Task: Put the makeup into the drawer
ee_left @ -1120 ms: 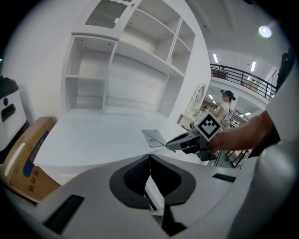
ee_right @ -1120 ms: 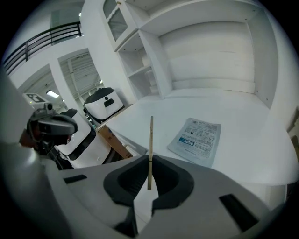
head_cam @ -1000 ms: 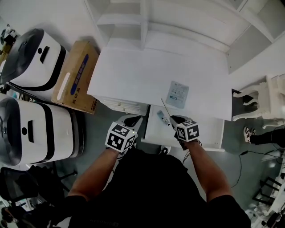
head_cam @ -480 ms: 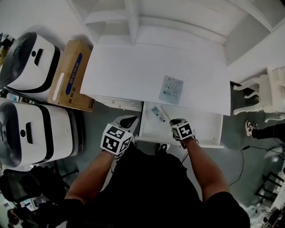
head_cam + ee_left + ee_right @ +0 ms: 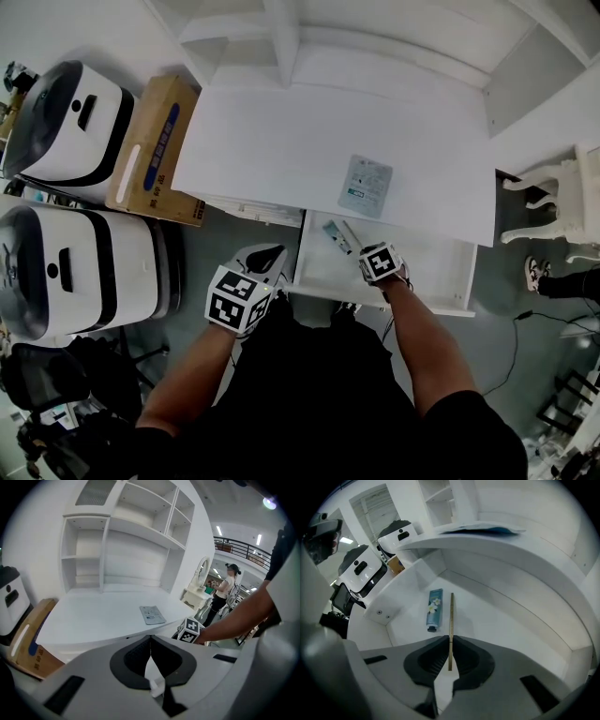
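The white counter [image 5: 281,141] is seen much as a second ago, and the drawer [image 5: 436,272] under its near right edge is pulled out toward the person. The main change is at the right claw [image 5: 450,644]: a second ago it was held higher, level with the counter's near edge, and it has since been lowered and tipped steeply down, so that it now sits inside the open drawer. Its jaws are nearly together, pinched on a thin makeup stick [image 5: 451,616]. The left claw [image 5: 151,641] has hardly been moved; it is held left of the drawer, jaws closed on nothing. A flat packet [image 5: 366,186] is left lying on the counter, far of the drawer. In the drawer's left part a teal tube [image 5: 434,609] is already laid down, and the stick's free end is carried just right of it; whether it touches the drawer floor cannot be told. The stick is judged to be about ready for release, with the packet perhaps yet to be moved.
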